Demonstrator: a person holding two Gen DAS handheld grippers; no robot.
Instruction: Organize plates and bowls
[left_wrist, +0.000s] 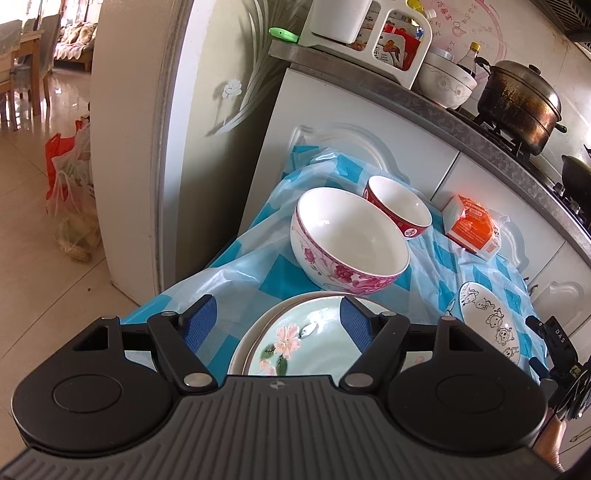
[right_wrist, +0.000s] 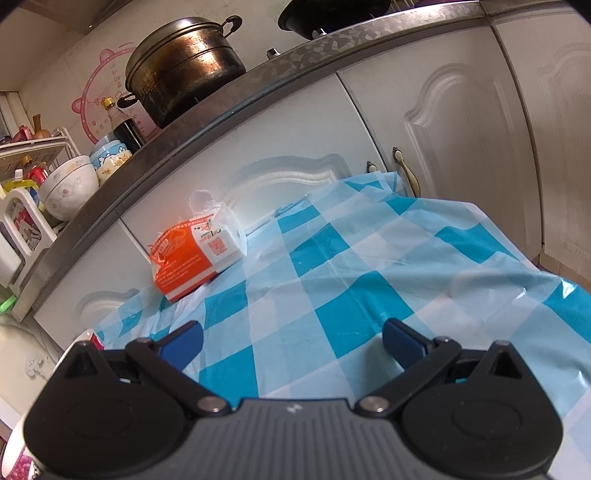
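Left wrist view: sits behind its own fingers, angled down over the checked tablecloth, close above the near stacked plates, facing the cabinet doors. Doorway and tiled floor lie left of the tablecloth.

Right wrist view: also low and close over the tablecloth, tilted less steeply, facing the cabinet doors from further right.

Shared: tablecloth, orange tissue pack, steel pot above the tablecloth on the counter.
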